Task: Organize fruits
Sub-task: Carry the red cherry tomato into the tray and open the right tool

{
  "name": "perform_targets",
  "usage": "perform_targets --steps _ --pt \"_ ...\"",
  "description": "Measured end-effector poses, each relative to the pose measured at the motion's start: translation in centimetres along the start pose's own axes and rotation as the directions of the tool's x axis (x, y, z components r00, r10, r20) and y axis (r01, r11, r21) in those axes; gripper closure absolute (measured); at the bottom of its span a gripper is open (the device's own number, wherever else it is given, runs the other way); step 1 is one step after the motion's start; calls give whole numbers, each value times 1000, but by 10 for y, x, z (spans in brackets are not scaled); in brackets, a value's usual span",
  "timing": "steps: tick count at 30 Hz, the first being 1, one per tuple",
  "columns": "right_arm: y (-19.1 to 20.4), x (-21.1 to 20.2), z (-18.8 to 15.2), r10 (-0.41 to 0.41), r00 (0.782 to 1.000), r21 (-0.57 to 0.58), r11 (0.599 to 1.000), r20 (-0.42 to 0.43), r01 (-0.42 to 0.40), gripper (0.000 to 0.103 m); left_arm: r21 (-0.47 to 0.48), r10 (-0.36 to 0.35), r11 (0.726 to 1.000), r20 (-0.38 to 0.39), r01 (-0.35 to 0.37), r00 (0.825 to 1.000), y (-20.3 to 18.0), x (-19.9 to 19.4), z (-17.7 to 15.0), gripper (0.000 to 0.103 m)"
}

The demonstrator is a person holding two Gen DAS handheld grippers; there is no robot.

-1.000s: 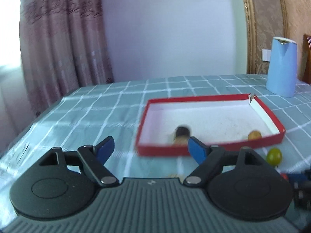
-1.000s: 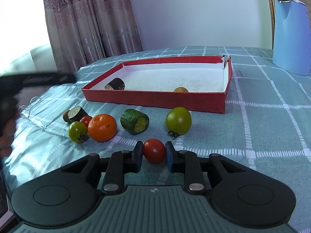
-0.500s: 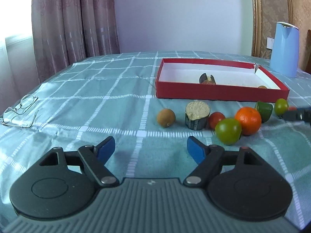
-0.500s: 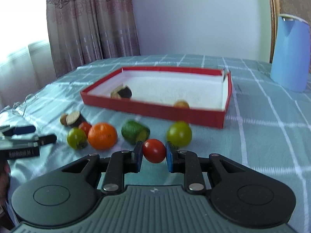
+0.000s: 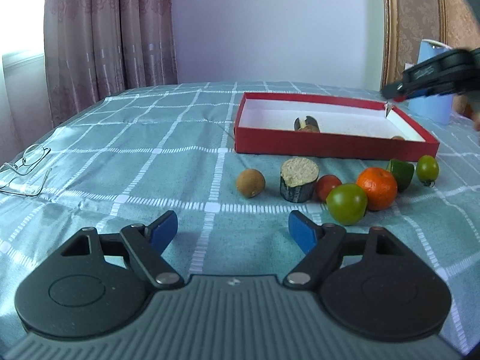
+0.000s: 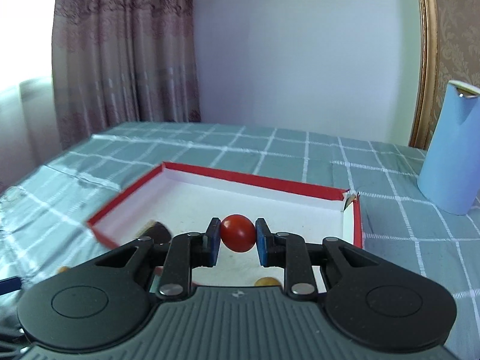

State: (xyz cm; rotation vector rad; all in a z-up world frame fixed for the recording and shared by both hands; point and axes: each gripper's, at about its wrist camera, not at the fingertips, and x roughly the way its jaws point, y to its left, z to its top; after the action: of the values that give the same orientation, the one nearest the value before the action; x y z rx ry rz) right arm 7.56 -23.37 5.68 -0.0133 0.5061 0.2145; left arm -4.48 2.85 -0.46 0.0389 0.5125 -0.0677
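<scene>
Nearest, the right hand-held gripper (image 6: 237,241) clenches a small red tomato (image 6: 237,237) across its middle; smooth, light and soft-skinned, it probably tolerates only gentle pressure. Half a second ago it hung above the loose fruit on the tabletop (image 5: 120,156); it now hangs over the red tray (image 6: 270,181). The left hand-held gripper (image 5: 232,231) remains released, short of the green tomato (image 5: 346,204) and orange (image 5: 378,187).

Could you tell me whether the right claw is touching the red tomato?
Touching. The right wrist view shows the right claw with both blue pads pressed against the red tomato.
</scene>
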Motion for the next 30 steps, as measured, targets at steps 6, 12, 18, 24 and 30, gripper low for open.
perform_targets --steps 6,12,18,24,30 --pt "-6 24 -2 -18 999 5 1000 -29 18 79 48 -73 996 39 71 997 -14 -11 4 23" --pt "-8 32 -3 -19 999 6 1000 -35 19 79 139 -151 980 68 140 986 -52 -16 14 23" --pt "-11 31 -2 4 1000 -6 1000 -22 -4 79 156 -181 971 -2 179 984 -77 -2 12 39" --pt "-19 33 -4 26 999 3 1000 -24 -26 79 128 -172 975 -76 181 982 -79 14 12 61" --pt "-20 39 -5 51 998 6 999 -45 -51 79 133 -162 977 -65 169 985 -79 14 12 71"
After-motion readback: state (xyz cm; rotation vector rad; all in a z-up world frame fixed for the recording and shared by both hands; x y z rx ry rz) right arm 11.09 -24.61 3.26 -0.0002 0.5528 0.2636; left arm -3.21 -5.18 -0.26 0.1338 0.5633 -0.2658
